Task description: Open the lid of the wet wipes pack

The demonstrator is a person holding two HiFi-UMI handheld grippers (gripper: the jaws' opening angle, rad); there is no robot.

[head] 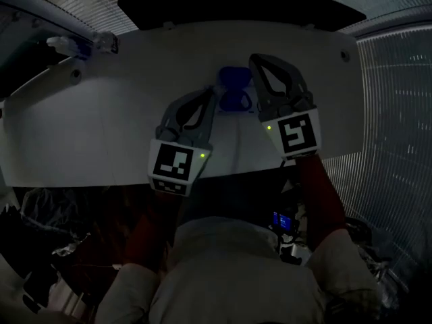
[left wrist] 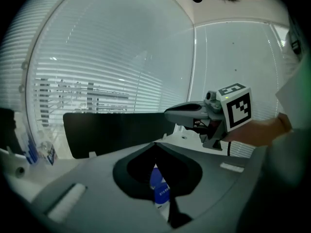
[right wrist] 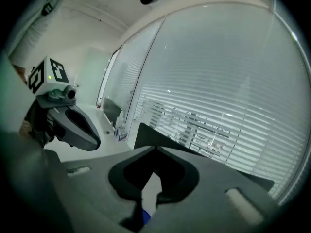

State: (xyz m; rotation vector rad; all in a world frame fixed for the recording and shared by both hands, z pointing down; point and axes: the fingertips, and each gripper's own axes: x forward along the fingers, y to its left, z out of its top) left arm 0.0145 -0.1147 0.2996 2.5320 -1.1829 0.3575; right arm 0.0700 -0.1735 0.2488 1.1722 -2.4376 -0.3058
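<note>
The blue wet wipes pack point(head: 234, 90) lies on the white table point(head: 101, 120), showing as two rounded blue parts, one behind the other. Both grippers hang above it, holding nothing. My left gripper point(head: 212, 94) is just left of the pack, its jaws meeting at the tips; through their hollow the pack point(left wrist: 159, 188) shows below. My right gripper point(head: 256, 59) is just right of the pack and a little farther back, its jaws shut too. Only a sliver of blue point(right wrist: 145, 216) shows under it. Each gripper view also catches the other gripper beside it.
A black panel point(head: 236, 9) stands along the table's far edge. Small bottles point(head: 75, 46) sit at the far left corner. Window blinds point(head: 398, 113) run along the right. The person's lap is at the near edge, with a small lit device point(head: 282, 220) there.
</note>
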